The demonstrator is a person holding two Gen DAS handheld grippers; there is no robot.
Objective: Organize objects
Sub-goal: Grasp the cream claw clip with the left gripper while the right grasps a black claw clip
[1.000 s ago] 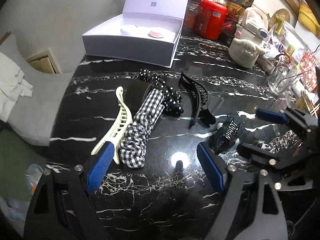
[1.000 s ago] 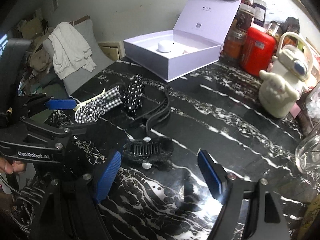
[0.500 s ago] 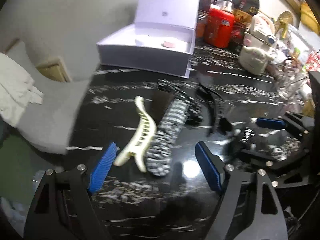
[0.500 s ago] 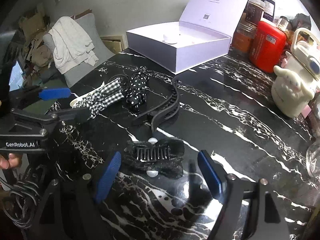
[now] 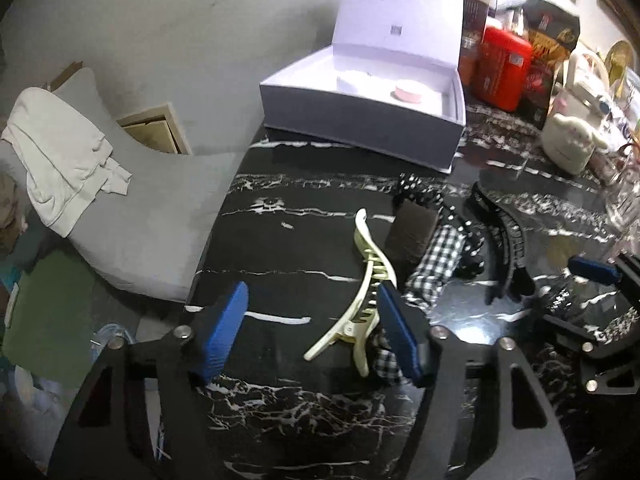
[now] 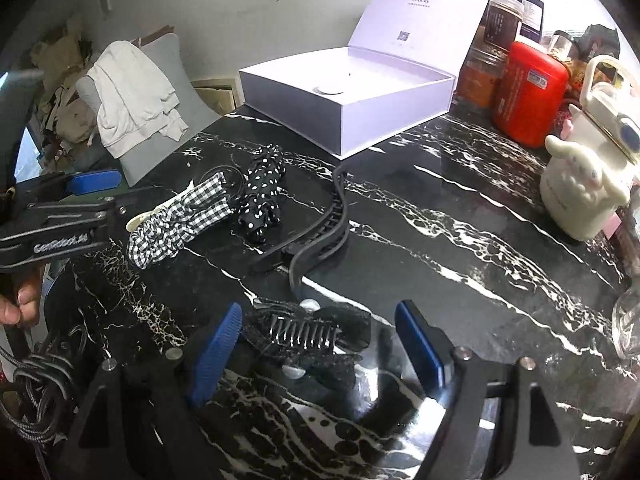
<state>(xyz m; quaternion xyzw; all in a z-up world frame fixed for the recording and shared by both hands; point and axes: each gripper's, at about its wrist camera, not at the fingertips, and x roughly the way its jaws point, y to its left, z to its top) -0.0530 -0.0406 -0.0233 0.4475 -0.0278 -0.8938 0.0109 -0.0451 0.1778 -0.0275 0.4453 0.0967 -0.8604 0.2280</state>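
Note:
On the black marble table (image 5: 304,240) lies a cream hair clip (image 5: 370,280). Its handle end sits between the blue pads of my left gripper (image 5: 312,332), near the right pad, and the jaws are closing without pressing on it. Beside the clip lie a checked scrunchie (image 5: 436,260), a polka-dot hair tie (image 6: 262,196) and a long black clip (image 6: 324,228). My right gripper (image 6: 320,354) stands open around a black lace bow clip (image 6: 308,336). An open lavender box (image 5: 360,120) stands at the back.
A red canister (image 6: 528,92), jars, a white figure-shaped jug (image 6: 580,192) and a glass (image 6: 628,320) crowd the right side. A grey chair with a white cloth (image 5: 60,152) stands past the table's left edge. A hand (image 6: 20,304) holds the left gripper.
My left gripper has swung left from the scrunchie to the cream clip, and its jaws have narrowed. The right gripper drew a little closer to the black bow clip, still open.

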